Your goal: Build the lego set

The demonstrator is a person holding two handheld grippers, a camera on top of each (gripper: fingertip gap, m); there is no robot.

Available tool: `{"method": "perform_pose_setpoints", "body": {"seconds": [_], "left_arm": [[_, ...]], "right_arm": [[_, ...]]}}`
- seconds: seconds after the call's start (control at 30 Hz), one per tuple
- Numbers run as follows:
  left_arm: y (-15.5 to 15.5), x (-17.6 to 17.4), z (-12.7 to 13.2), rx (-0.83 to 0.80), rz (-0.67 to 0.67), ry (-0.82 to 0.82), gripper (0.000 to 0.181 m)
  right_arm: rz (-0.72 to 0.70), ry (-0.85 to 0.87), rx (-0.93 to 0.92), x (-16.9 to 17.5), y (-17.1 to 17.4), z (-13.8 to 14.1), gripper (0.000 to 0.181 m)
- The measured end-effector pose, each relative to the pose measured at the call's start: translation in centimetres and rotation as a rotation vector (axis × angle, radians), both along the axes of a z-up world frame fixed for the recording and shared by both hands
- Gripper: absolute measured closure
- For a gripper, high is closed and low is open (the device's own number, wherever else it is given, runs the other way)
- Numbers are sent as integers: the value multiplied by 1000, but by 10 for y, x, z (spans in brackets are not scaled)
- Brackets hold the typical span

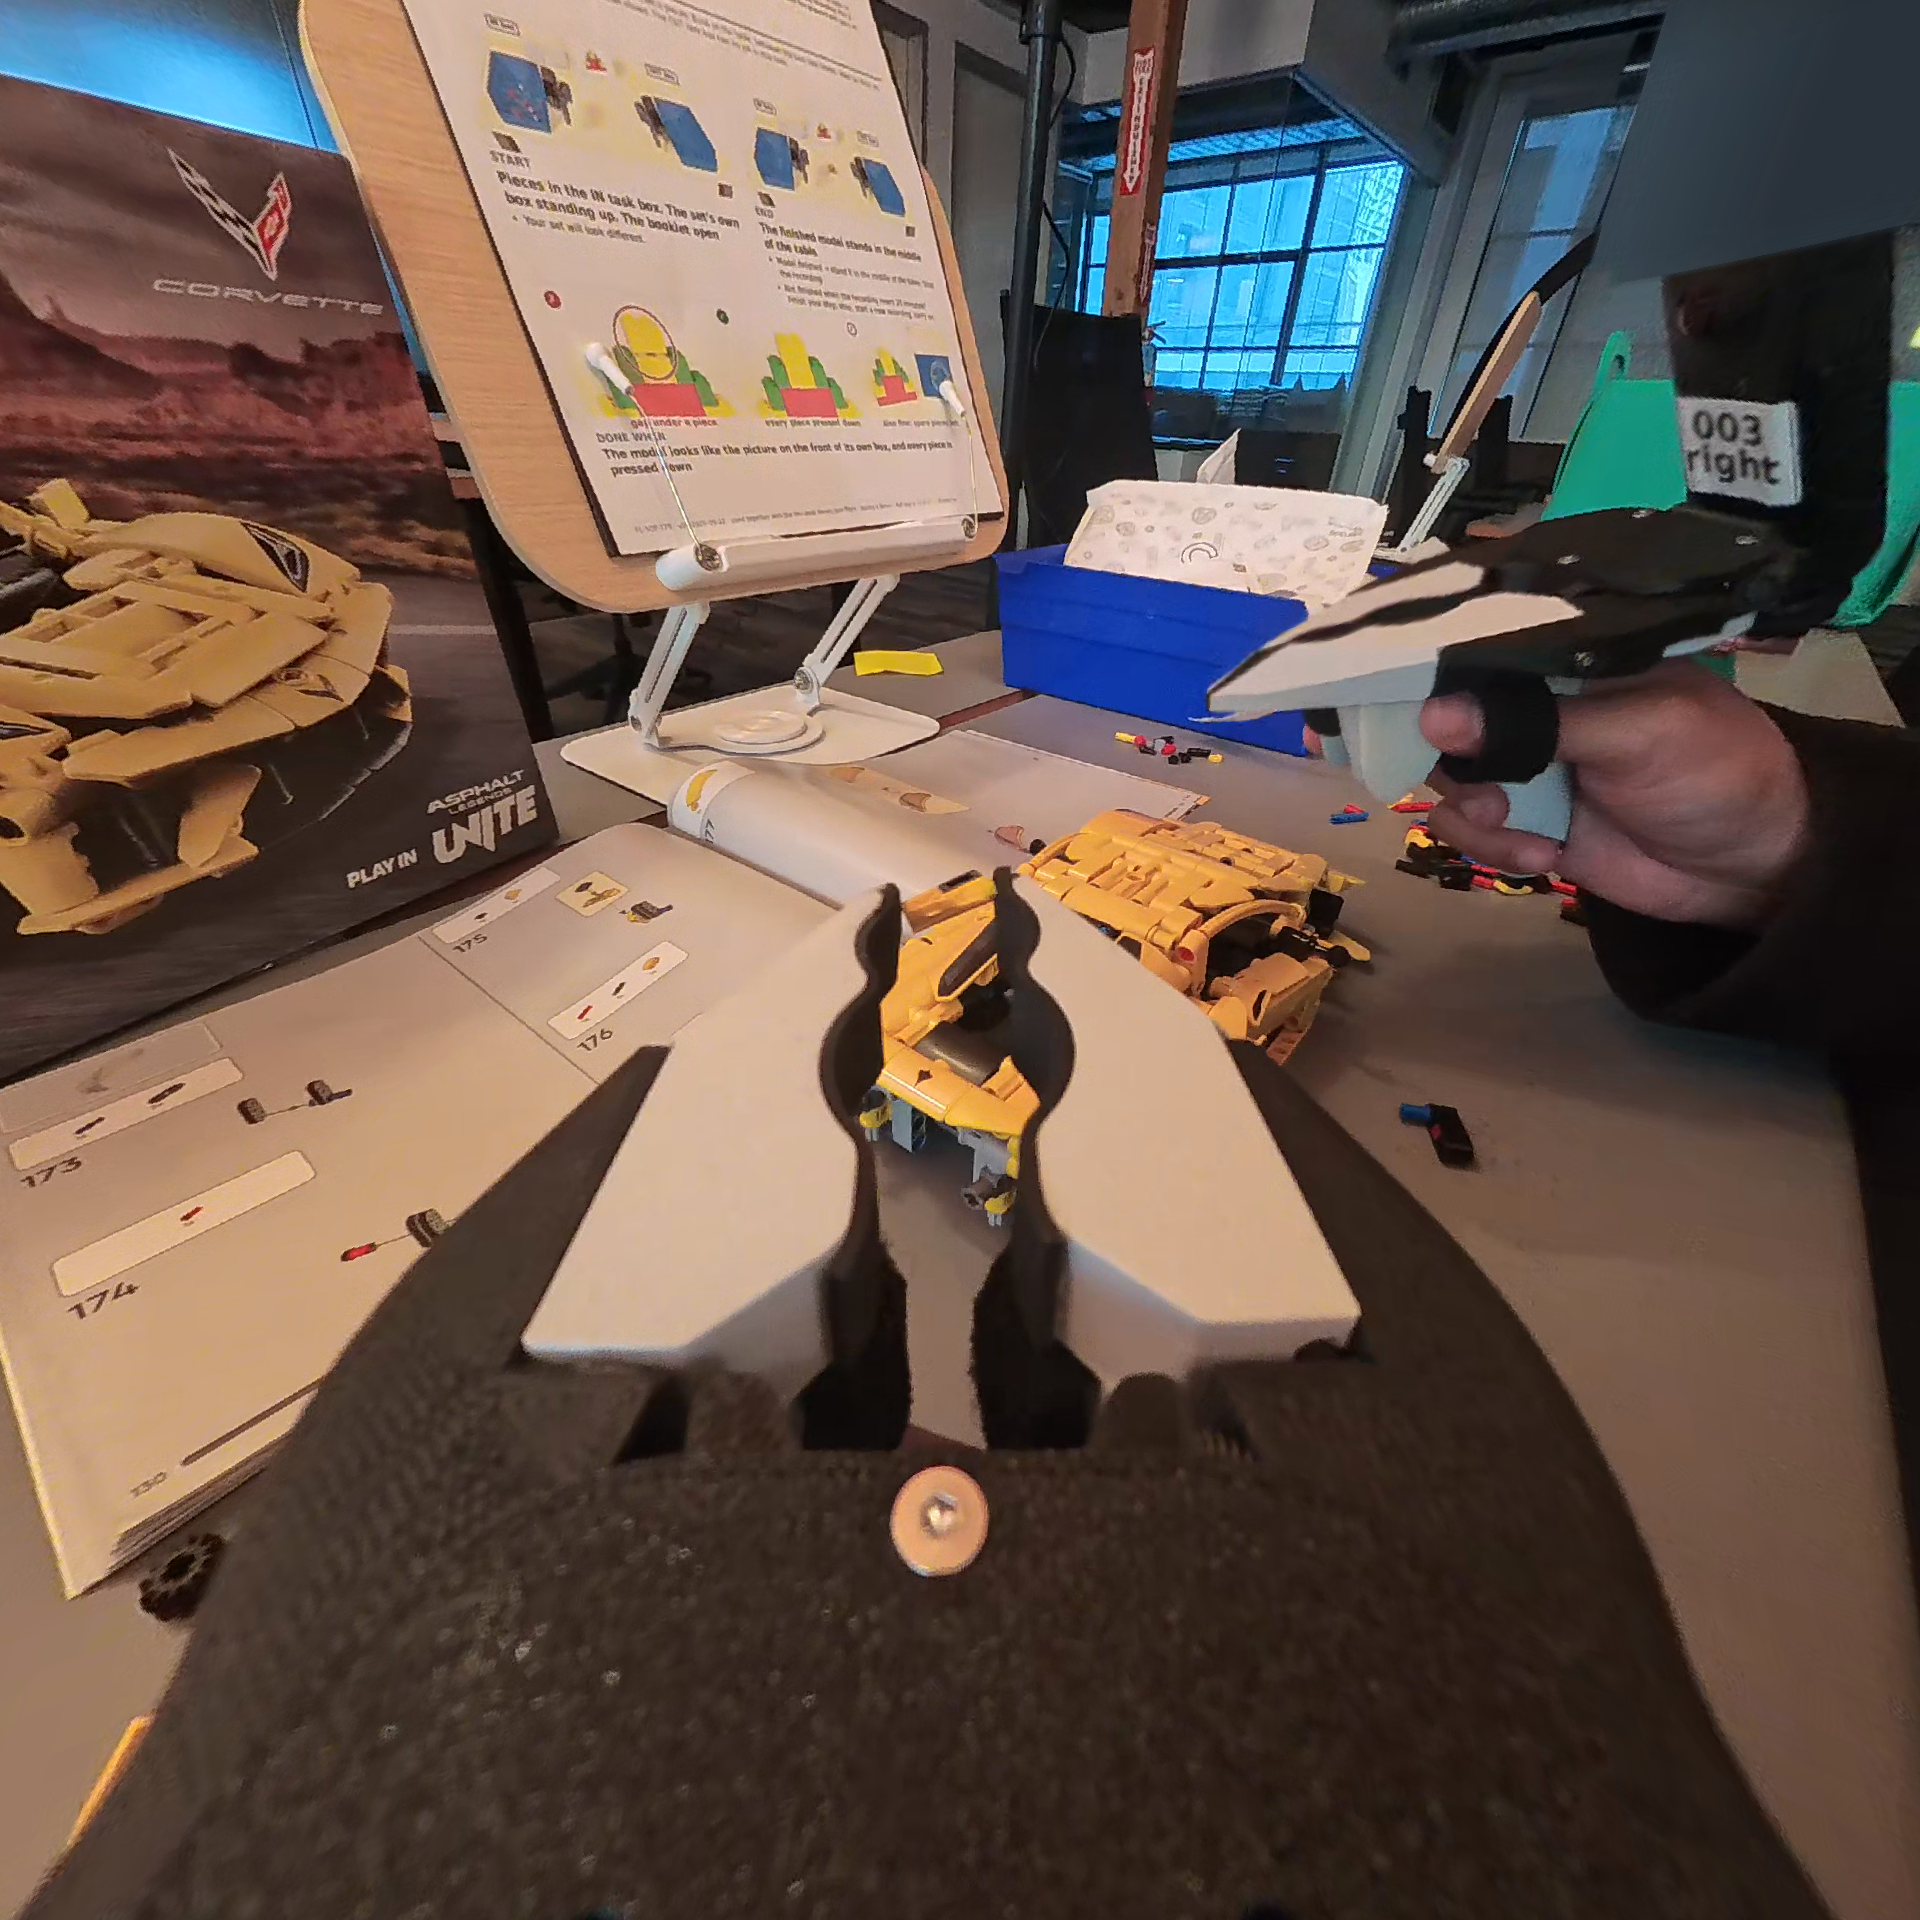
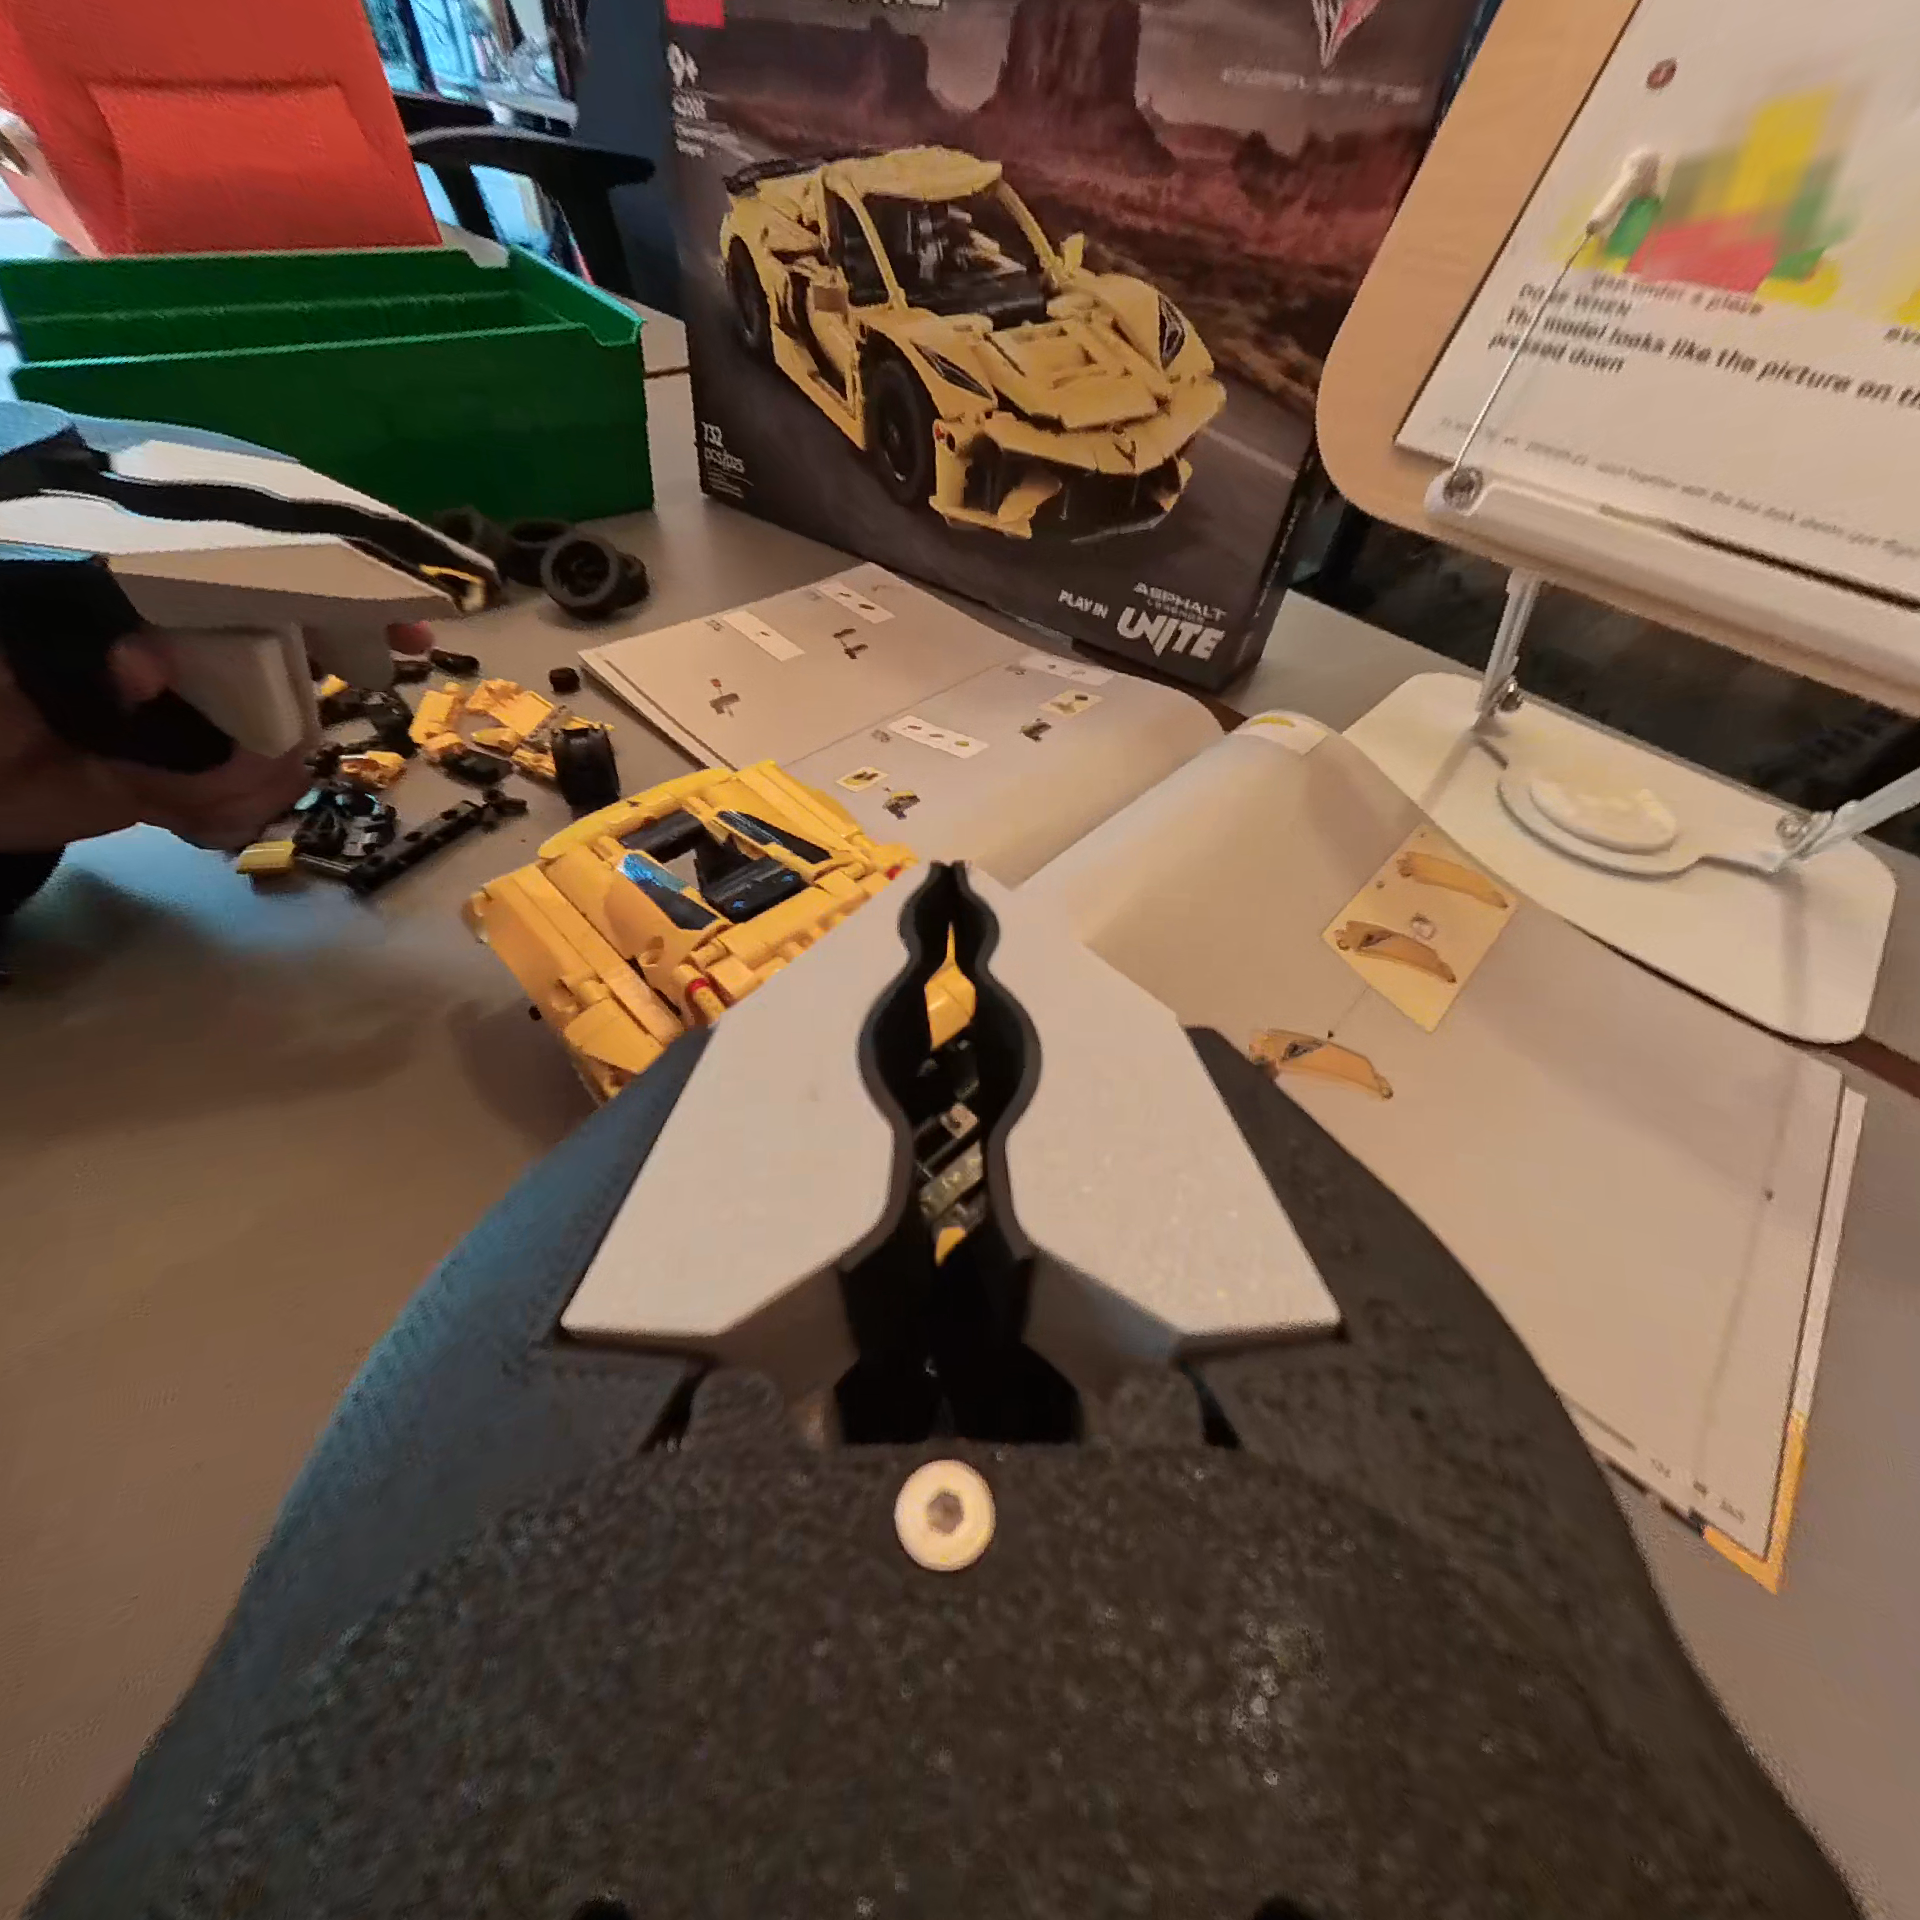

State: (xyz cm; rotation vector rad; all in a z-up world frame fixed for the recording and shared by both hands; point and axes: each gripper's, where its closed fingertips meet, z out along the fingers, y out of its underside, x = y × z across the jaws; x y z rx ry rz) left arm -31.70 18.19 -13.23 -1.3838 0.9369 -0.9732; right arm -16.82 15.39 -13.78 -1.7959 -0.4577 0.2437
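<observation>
The half-built yellow car (image 1: 1184,914) lies on the grey table (image 1: 1558,1143) at the centre of both wrist views, just right of the open instruction booklet (image 1: 312,1143), with the set's box (image 2: 987,312) standing behind it at the top of the right wrist view. The left gripper (image 1: 943,914) has its fingers nearly together; a small yellow sub-assembly (image 1: 951,1081) shows through the gap between them, but I can't say whether they are actually pinching it or only hovering over it. In the right wrist view the same gripper shows at the left edge with something yellow and black at its tip. The right gripper (image 2: 948,891) is likewise drawn almost closed, poised above the car's near end, and whether it holds anything is unclear. Loose black and yellow pieces (image 2: 436,748) and tyres (image 2: 561,561) lie at middle left of that view, in front of a green bin (image 2: 332,384). To my eye the step is mating a small part to the body: I'd steady the car with one tool, line the pins up squarely before pressing, and check against the booklet that nothing sits proud.
</observation>
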Motion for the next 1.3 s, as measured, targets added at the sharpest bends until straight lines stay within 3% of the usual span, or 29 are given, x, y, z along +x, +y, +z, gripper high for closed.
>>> {"method": "perform_pose_setpoints", "body": {"seconds": [0.23,1.3], "left_arm": [[-2,1,-1,-7,-14,4,164],[-2,1,-3,-15,-17,9,164]], "right_arm": [[-53,-18,2,8,6,-6,181],[-19,-15,-24,0,5,-14,181]]}}
